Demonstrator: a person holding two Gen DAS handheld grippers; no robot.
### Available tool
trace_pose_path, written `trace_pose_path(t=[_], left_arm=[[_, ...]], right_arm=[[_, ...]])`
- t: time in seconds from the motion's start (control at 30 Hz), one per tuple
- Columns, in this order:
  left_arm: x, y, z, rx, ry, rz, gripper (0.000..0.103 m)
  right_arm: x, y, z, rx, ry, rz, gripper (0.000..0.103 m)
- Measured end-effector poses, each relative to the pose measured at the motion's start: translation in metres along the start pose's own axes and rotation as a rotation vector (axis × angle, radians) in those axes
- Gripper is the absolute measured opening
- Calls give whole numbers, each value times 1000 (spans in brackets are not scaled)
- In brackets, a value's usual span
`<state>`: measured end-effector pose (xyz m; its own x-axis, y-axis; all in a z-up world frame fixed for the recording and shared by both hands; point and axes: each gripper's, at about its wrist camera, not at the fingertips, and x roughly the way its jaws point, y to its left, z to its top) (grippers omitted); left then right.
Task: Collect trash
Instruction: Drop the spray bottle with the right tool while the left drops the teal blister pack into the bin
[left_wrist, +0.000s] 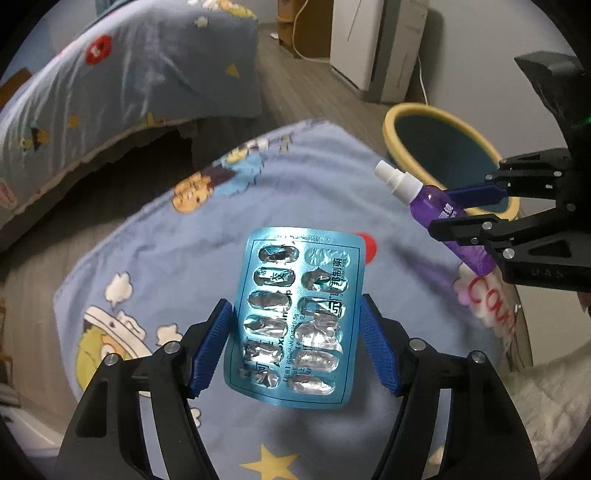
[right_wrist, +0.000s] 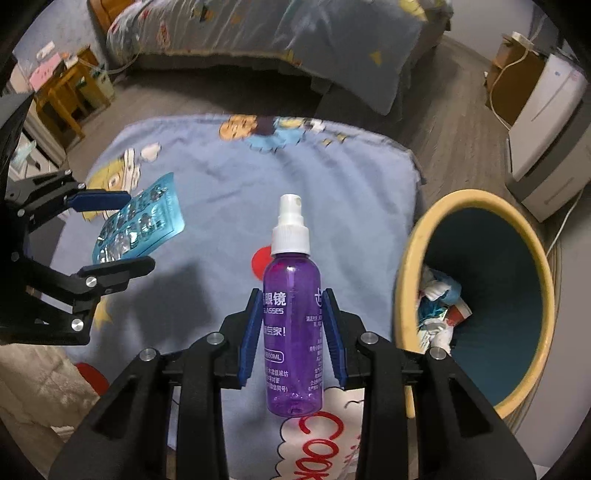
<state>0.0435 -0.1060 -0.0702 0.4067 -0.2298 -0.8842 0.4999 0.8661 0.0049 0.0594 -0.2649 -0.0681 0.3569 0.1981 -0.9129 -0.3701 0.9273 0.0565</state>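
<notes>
Bed (right_wrist: 280, 33), background: covered by a grey-blue cartoon-print quilt, its corner hanging toward the wooden floor (right_wrist: 458, 122). Cloth (right_wrist: 229, 177), foreground: pale blue, printed with cartoon figures, stars, red spots and red lettering, spread flat beneath both tools. White appliance (right_wrist: 546, 136), against the wall beyond the bin, with a cord trailing beside it. Wooden side furniture (right_wrist: 62, 96), far left of the right wrist view, small items on top too blurred to identify. Trash bin (right_wrist: 476, 201): round, yellow rim, dark teal interior, standing at the right edge of the cloth; crumpled wrappers and paper (right_wrist: 439, 306) lie in its bottom. Left gripper (left_wrist: 295, 332): black frame, blue pads, jaws partly closed and pressing both long edges of the blister pack, which is raised clear of the cloth. Right gripper (right_wrist: 291, 332): same build, jaws drawn in narrow on the body of the spray bottle, held above the cloth just beside the bin's rim. Spray bottle (right_wrist: 291, 325): translucent purple, white pump nozzle pointing away from the camera, white printed label, base hanging free below the pads. Blister pack (left_wrist: 295, 325): teal foil sheet, two columns of pill pockets, the foil torn or crumpled over most of them, printed text between the columns; it extends forward past the fingertips and casts a shadow on the cloth below.
</notes>
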Motion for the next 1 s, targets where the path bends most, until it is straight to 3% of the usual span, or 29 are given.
trace_pose_path(t=[0.43,0.8,1.0], left_arm=[[-15,-56,46,77,-65,-2,70],[13,-147,74,232,-55,-98,70],[41,-188,86,299,-20,-161,70]], right_arm=[[-61,-85,-11,183,-121,-61,32],[-53,-189,-52,458,-83,-145,32],[-43,-219,-73,563,-61,-125,32]])
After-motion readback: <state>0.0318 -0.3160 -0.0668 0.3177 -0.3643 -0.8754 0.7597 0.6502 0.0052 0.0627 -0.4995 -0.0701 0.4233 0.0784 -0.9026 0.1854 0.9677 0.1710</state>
